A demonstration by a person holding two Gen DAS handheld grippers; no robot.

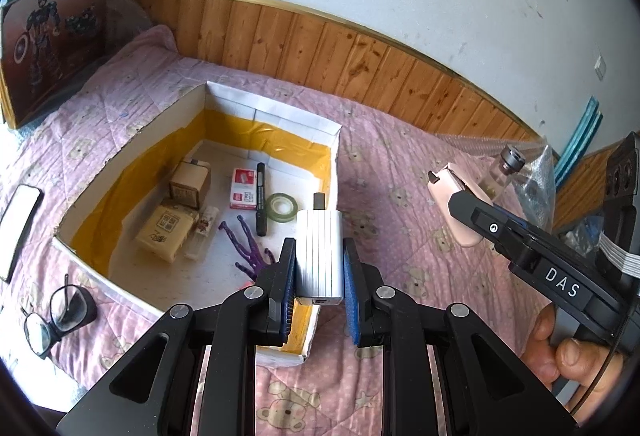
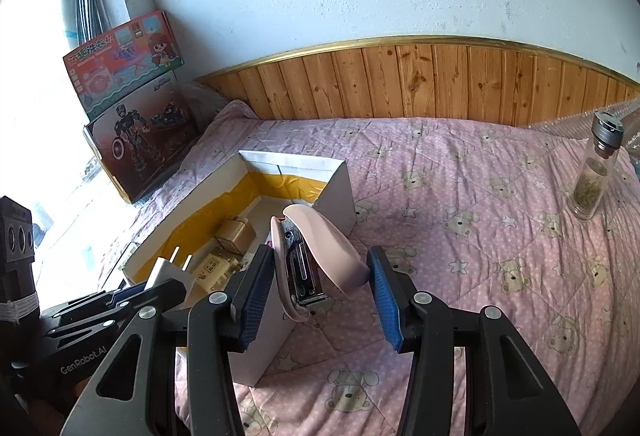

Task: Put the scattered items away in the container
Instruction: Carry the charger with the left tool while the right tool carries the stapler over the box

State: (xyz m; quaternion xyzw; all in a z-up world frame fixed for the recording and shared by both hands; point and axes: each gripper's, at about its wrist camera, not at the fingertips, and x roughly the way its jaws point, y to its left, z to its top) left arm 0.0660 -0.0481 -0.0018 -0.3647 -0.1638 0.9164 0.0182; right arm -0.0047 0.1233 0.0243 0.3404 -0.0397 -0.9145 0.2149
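Note:
A white cardboard box (image 1: 276, 108) with a yellow-taped inside sits on the pink quilt; it also shows in the right wrist view (image 2: 336, 192). Inside lie small cartons (image 1: 188, 180), a tape roll (image 1: 282, 208), a black marker (image 1: 261, 196) and a purple toy (image 1: 250, 248). My left gripper (image 1: 319, 264) is shut on a white charger plug (image 1: 320, 252), held over the box's near right corner. My right gripper (image 2: 320, 276) is shut on a pink stapler (image 2: 316, 256), held just right of the box; the stapler also shows in the left wrist view (image 1: 452, 204).
Black glasses (image 1: 56, 312) and a phone (image 1: 18, 224) lie on the quilt left of the box. A glass bottle (image 2: 596, 172) stands at the right. Toy boxes (image 2: 136, 116) lean at the far left. Wooden panelling (image 2: 440, 80) runs behind the bed.

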